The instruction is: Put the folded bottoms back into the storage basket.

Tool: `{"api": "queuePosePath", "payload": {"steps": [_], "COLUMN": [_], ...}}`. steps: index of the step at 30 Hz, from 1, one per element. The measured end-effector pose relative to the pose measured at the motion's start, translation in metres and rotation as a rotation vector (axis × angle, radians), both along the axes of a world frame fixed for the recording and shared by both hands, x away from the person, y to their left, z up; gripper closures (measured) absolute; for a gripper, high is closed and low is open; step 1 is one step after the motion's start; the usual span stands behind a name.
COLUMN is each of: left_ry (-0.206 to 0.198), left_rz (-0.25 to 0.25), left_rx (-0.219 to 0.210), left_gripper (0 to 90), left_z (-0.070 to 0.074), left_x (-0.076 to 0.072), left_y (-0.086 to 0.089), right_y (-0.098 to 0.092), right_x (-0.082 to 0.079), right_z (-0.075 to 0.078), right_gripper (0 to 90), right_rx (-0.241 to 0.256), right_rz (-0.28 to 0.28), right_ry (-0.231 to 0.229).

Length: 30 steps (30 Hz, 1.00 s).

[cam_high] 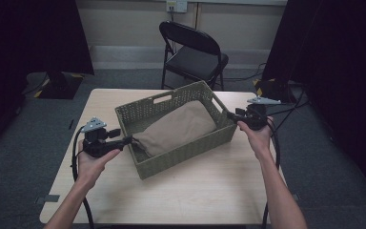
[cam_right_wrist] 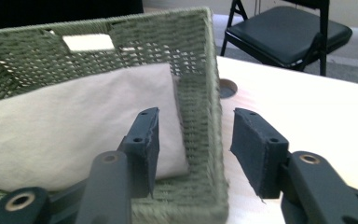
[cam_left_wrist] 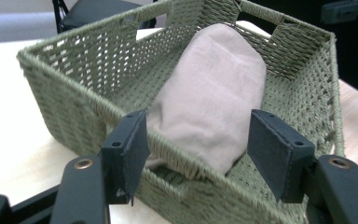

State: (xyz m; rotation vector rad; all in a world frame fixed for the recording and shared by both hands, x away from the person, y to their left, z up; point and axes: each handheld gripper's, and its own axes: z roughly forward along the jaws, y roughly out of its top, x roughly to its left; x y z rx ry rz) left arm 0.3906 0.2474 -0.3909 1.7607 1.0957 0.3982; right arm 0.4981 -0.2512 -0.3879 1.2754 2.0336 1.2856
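Left gripper (cam_left_wrist: pixel 198 154), jaws apart, at the near end wall of the green woven basket (cam_high: pixel 186 151) on the table (cam_high: pixel 209 191). Right gripper (cam_right_wrist: pixel 193 149), jaws apart astride the far end wall. A beige cloth (cam_high: pixel 178 128) lies inside; a black chair (cam_high: pixel 195 52) stands beyond.

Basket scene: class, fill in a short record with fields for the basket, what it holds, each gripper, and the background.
basket: green woven basket, on the table
contents: beige folded cloth lying inside
left gripper: open, at one short end wall
right gripper: open, straddling the opposite end wall
background: black folding chair behind the table
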Motion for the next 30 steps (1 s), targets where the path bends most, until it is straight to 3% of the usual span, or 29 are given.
{"api": "queuePosePath", "payload": {"steps": [2,5,7,10,18,24,27,30], "left_ry": [0.023,0.037,0.078,0.089,0.087,0.083,0.088,0.088], "left_rz": [0.002,0.002,-0.03,-0.027,-0.036,-0.032,-0.024,-0.016], "left_rx": [-0.018,-0.005,-0.014,0.001,0.012,0.021,-0.006,0.005], "left_gripper": [37.1,36.1,35.1,35.5,40.6,41.8,44.5,45.5], "left_z": [-0.005,-0.011,-0.019,-0.022,-0.023,-0.023,-0.024,-0.024], "left_x": [-0.002,-0.002,0.001,0.003,0.004,0.006,0.008,0.009], "left_y": [0.003,0.001,-0.004,-0.008,-0.009,-0.007,-0.004,-0.004], "right_y": [-0.002,-0.002,-0.001,-0.001,-0.002,-0.003,-0.001,-0.001], "right_x": [-0.001,0.0,0.001,0.001,-0.004,-0.012,-0.018,-0.021], "right_z": [-0.008,-0.014,-0.019,-0.021,-0.024,-0.024,-0.023,-0.023], "right_gripper": [50.9,51.5,57.0,63.1,64.9,64.4,63.9,63.4], "right_rx": [-0.011,-0.025,-0.038,-0.04,-0.004,0.0,-0.016,-0.015], "right_rz": [-0.01,-0.017,-0.018,-0.008,-0.013,-0.013,-0.021,-0.017], "right_ry": [0.02,0.039,0.057,0.058,0.062,0.063,0.065,0.07]}}
